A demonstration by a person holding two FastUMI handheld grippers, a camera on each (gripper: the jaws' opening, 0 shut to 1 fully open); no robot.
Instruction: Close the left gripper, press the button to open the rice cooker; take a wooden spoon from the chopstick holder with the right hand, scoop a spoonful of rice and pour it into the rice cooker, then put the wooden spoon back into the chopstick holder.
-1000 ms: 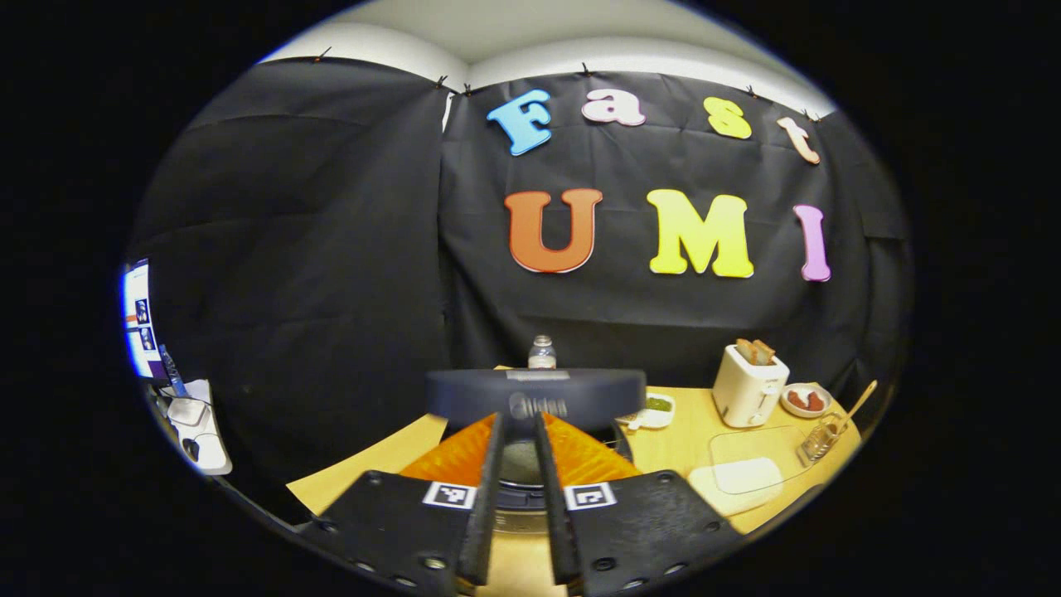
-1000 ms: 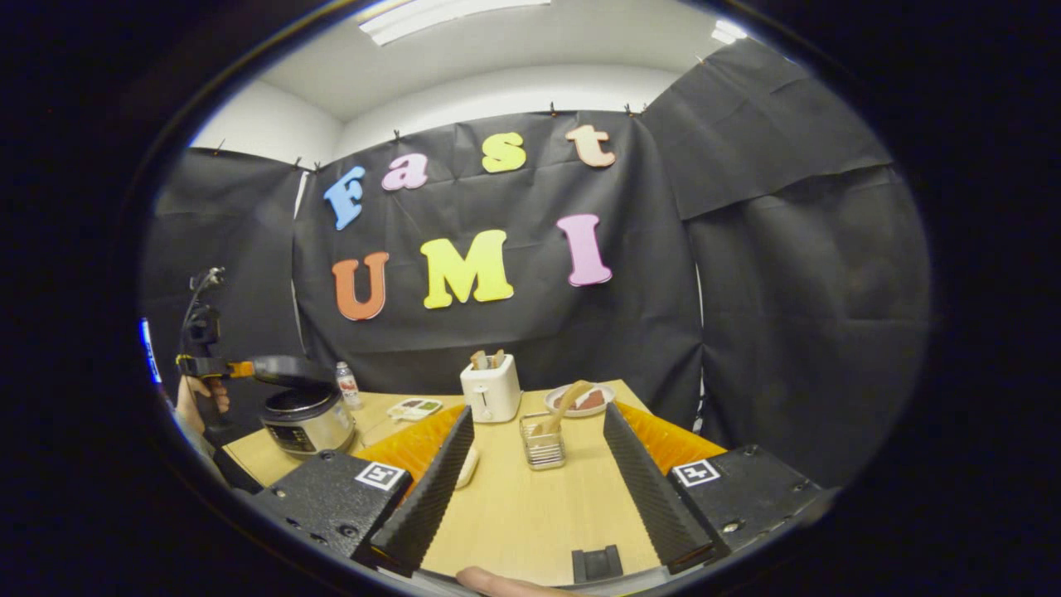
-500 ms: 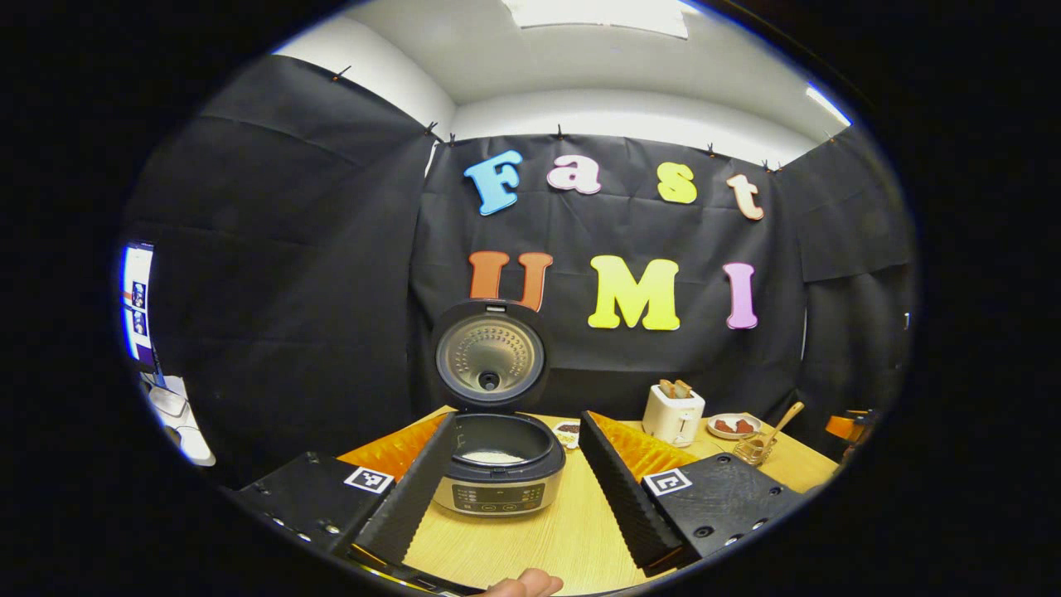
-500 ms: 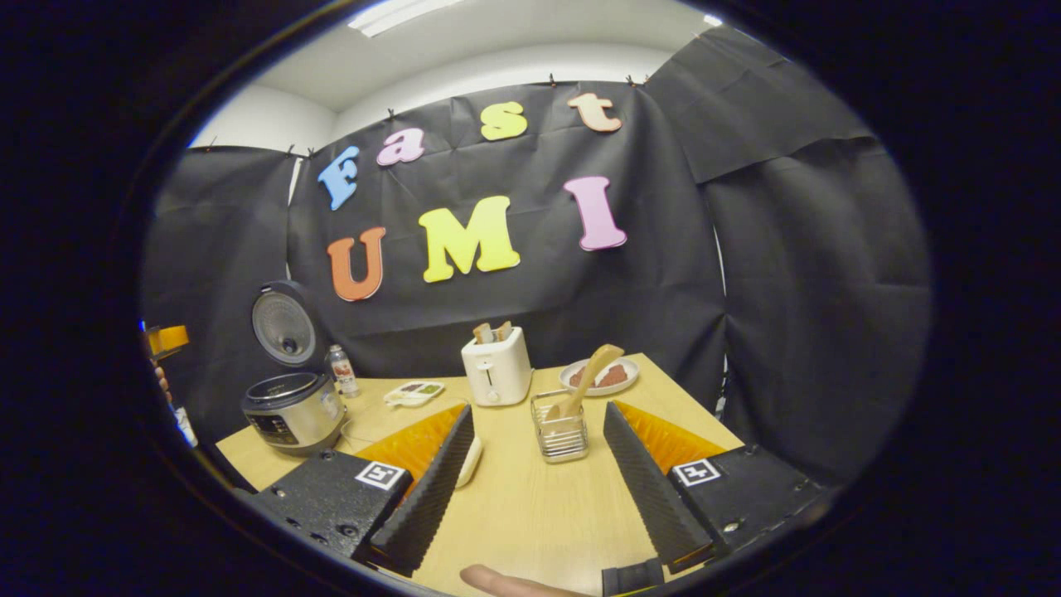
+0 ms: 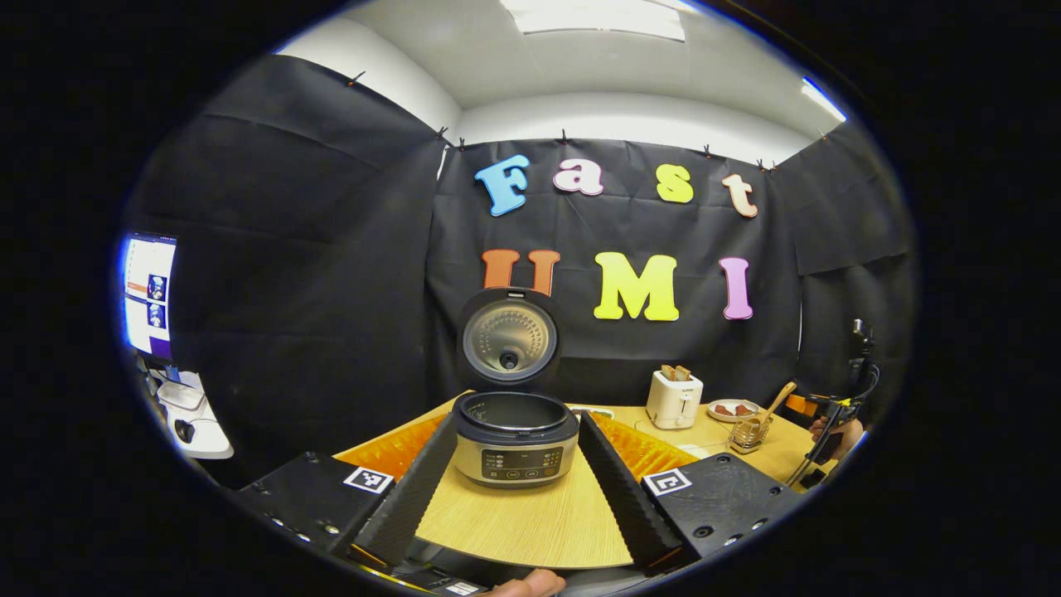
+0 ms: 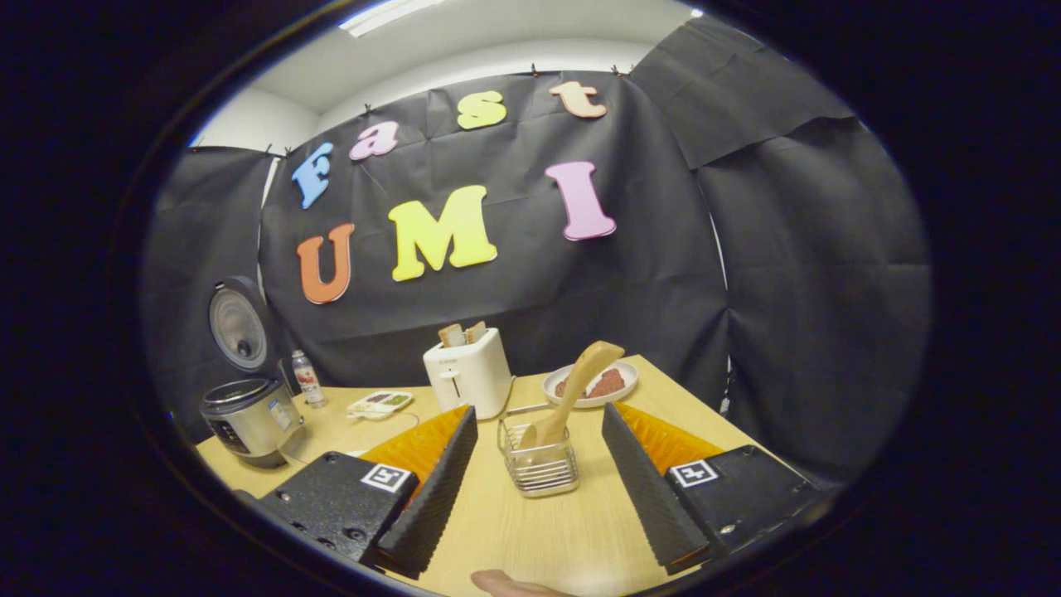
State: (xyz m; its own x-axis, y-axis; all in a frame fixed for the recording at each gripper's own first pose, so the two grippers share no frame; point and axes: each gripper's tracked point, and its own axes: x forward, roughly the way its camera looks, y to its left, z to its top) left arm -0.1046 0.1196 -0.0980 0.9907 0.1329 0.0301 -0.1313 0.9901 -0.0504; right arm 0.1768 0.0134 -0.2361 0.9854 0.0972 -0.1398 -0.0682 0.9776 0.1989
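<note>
Wooden table (image 6: pixel 530 531) carries rice cooker (image 6: pixel 249 419), toaster (image 6: pixel 468 373), chopstick holder (image 6: pixel 539 460), plate (image 6: pixel 590 384), bottle (image 6: pixel 306 377).

Both cams low, face wall; share rice cooker (image 5: pixel 515 439).

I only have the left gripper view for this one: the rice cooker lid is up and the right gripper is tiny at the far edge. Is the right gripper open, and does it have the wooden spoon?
Observer: The right gripper is open and holds nothing. The wooden spoon stands leaning in the chopstick holder.
Operator: Is it lined up with the holder?
Observer: Yes. In the right gripper view the holder sits ahead, between the two fingers, and neither finger touches it.
Operator: Is anything hidden behind the rice cooker from my side?
Observer: A small bottle stands next to the rice cooker, on the side nearer the wall.
</note>
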